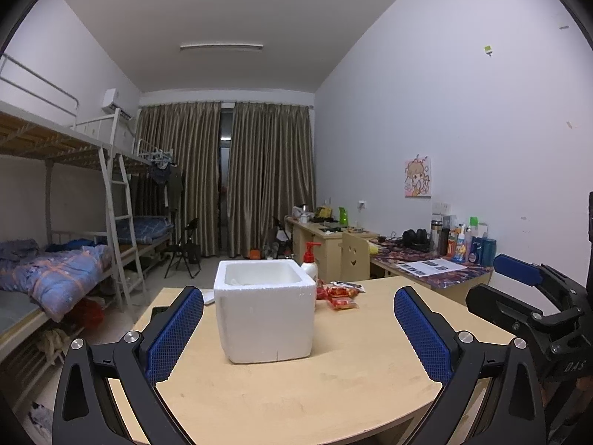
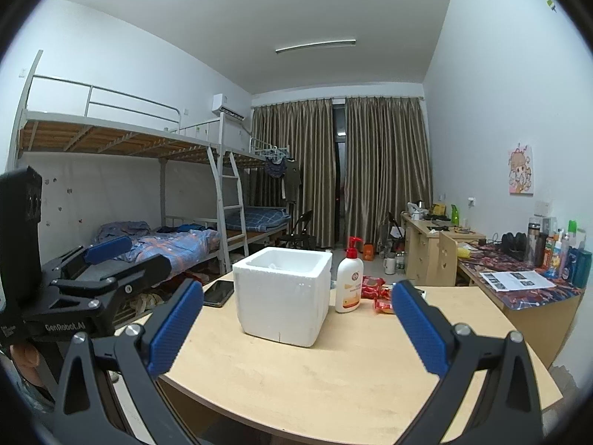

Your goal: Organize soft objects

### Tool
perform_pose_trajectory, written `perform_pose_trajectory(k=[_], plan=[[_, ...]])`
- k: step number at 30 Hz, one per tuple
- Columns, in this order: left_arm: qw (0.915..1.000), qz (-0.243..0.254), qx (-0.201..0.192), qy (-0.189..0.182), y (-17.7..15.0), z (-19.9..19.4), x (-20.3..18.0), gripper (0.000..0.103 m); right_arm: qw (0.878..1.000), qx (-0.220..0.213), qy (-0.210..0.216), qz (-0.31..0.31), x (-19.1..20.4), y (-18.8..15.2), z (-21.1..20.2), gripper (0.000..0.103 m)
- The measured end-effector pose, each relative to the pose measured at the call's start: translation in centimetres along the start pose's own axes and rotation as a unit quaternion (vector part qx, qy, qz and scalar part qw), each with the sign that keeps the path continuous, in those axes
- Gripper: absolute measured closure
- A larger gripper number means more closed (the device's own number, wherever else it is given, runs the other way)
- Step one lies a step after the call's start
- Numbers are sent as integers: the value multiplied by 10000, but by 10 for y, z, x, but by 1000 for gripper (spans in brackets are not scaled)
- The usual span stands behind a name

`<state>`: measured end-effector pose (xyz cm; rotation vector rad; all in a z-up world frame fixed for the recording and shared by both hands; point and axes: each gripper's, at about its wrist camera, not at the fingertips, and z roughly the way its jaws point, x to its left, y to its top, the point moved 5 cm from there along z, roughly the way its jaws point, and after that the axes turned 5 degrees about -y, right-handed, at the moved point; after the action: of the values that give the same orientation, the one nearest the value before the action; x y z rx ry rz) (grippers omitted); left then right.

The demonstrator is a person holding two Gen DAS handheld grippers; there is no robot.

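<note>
A white foam box point(image 1: 265, 319) point(image 2: 281, 304), open at the top, stands on a light wooden table point(image 1: 296, 400) point(image 2: 333, 371). Behind it to the right lie several red soft snack packets point(image 1: 341, 294) point(image 2: 374, 285). My left gripper point(image 1: 296, 293) is open and empty, hovering over the near table edge with the box straight ahead between its blue pads. My right gripper point(image 2: 298, 285) is also open and empty, facing the box from slightly further right. Each gripper shows in the other's view: the right point(image 1: 493, 285) and the left point(image 2: 137, 259). What is inside the box is hidden.
A white lotion pump bottle point(image 1: 309, 259) point(image 2: 350, 282) with a red top stands just right of the box. A dark phone point(image 2: 218, 293) lies at its left. Bunk beds point(image 2: 166, 148) line the left wall; cluttered desks point(image 2: 519, 278) line the right.
</note>
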<state>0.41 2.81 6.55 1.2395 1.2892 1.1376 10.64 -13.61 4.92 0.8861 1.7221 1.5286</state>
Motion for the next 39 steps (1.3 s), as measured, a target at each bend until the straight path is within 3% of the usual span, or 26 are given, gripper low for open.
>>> perform_pose_trajectory(k=[14, 39], plan=[[9997, 72, 51, 226, -26, 2, 1, 0, 9998, -8, -217, -49, 5, -29, -8, 0], [9995, 42, 277, 148, -50, 8, 4, 0, 9995, 238, -183, -22, 10, -45, -4, 0]])
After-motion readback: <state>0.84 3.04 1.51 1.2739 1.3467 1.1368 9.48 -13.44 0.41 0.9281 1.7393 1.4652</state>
